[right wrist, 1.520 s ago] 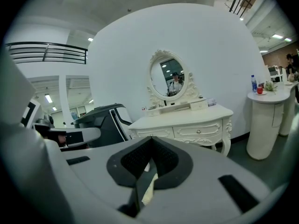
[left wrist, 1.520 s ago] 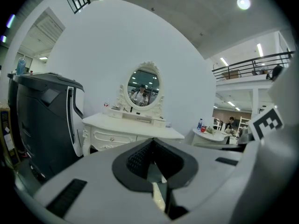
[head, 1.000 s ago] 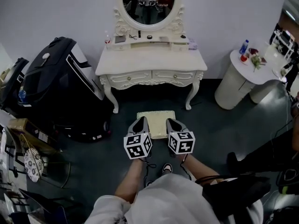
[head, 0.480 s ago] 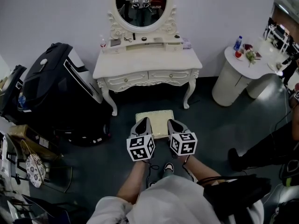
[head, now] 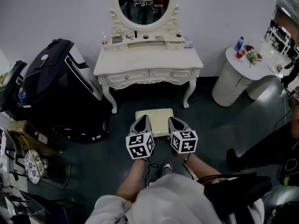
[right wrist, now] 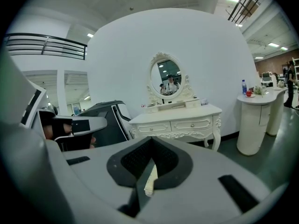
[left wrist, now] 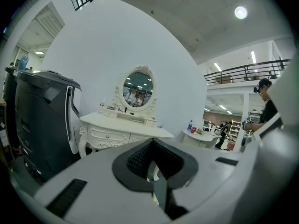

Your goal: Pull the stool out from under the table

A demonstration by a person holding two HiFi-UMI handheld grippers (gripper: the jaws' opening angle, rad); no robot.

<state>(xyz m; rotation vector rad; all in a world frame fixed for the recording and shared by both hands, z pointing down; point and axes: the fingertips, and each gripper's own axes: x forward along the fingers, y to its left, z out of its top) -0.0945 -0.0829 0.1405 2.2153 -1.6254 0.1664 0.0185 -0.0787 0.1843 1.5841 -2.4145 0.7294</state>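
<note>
The stool, low with a cream cushion, stands on the dark floor just in front of the white dressing table, clear of its legs. My left gripper and right gripper sit side by side over the stool's near edge, both pointing at the table. In the left gripper view the jaws are shut, with the table ahead. The right gripper's jaws are shut too, and a cream sliver of the stool shows through the gap below them. Whether either tip touches the cushion is hidden.
A large black machine stands left of the table. Round white side tables with bottles stand at the right. An oval mirror tops the table. My shoe is behind the stool. Clutter fills the lower left corner.
</note>
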